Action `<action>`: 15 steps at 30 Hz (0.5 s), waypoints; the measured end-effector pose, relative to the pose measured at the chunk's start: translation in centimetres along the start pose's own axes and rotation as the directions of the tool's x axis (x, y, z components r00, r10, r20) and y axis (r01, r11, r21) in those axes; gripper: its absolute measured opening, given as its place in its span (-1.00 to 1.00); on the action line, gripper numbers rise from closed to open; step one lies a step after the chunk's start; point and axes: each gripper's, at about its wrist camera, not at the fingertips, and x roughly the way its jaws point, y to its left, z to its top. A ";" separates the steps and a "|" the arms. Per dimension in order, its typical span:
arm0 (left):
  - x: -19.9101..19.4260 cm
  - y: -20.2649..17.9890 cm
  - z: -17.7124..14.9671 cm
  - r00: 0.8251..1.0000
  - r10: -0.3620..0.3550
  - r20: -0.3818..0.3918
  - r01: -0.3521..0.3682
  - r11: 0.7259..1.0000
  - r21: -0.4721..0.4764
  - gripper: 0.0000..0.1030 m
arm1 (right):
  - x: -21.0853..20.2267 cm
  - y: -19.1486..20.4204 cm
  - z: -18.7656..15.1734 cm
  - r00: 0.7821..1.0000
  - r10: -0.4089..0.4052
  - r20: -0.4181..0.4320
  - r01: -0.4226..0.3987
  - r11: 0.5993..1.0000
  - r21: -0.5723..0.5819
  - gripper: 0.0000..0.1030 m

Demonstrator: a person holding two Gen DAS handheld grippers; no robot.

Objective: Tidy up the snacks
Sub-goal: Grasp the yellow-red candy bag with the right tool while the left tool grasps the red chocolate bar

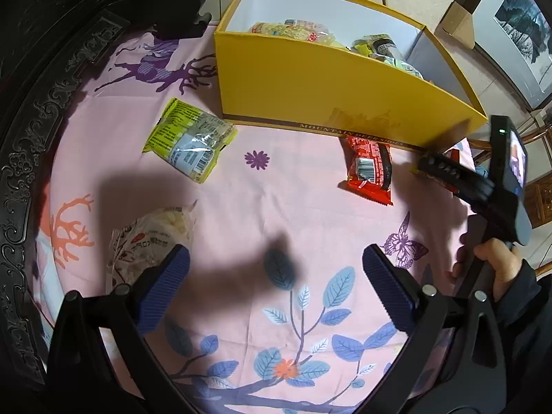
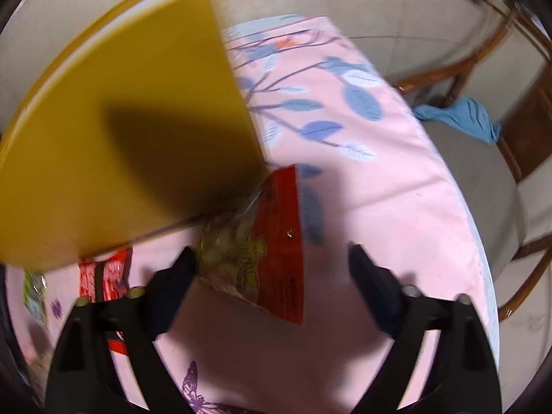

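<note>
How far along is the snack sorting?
Partly done: a few packets already lie in the yellow box. Nothing is held; the right gripper stands open over the red-and-clear bag beside the box. Left gripper open too. Still out: green packet, red packet, white bag.
</note>
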 end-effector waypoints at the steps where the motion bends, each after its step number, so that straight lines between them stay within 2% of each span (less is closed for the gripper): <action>1: 0.1 0.0 0.0 1.000 0.000 -0.002 0.000 1.000 0.000 0.96 | 0.4 0.8 -0.1 1.000 -0.027 -0.008 0.027 0.998 -0.061 0.97; 3: 0.2 0.0 0.1 1.000 -0.001 -0.004 0.001 1.000 -0.001 0.96 | 0.5 1.4 -0.5 0.998 -0.058 0.006 0.058 0.993 -0.100 0.97; 7: 0.5 0.1 0.0 1.000 -0.002 -0.013 0.002 1.000 -0.008 0.96 | 0.0 0.5 -0.4 1.000 -0.012 0.025 0.013 1.000 -0.028 0.97; 10: 0.6 0.1 0.0 1.000 -0.005 -0.016 0.005 1.000 -0.015 0.96 | -0.1 0.3 0.0 0.999 -0.030 0.012 0.030 1.000 -0.008 0.85; 12: 0.7 0.2 0.0 1.000 -0.007 -0.021 0.007 1.000 -0.010 0.96 | -0.2 0.5 0.2 0.997 -0.071 0.028 0.072 0.997 -0.021 0.58; 15: 0.8 0.1 -0.2 1.000 -0.009 -0.026 0.009 1.000 -0.007 0.96 | -0.2 0.5 0.2 0.996 -0.077 0.041 0.078 0.996 -0.038 0.54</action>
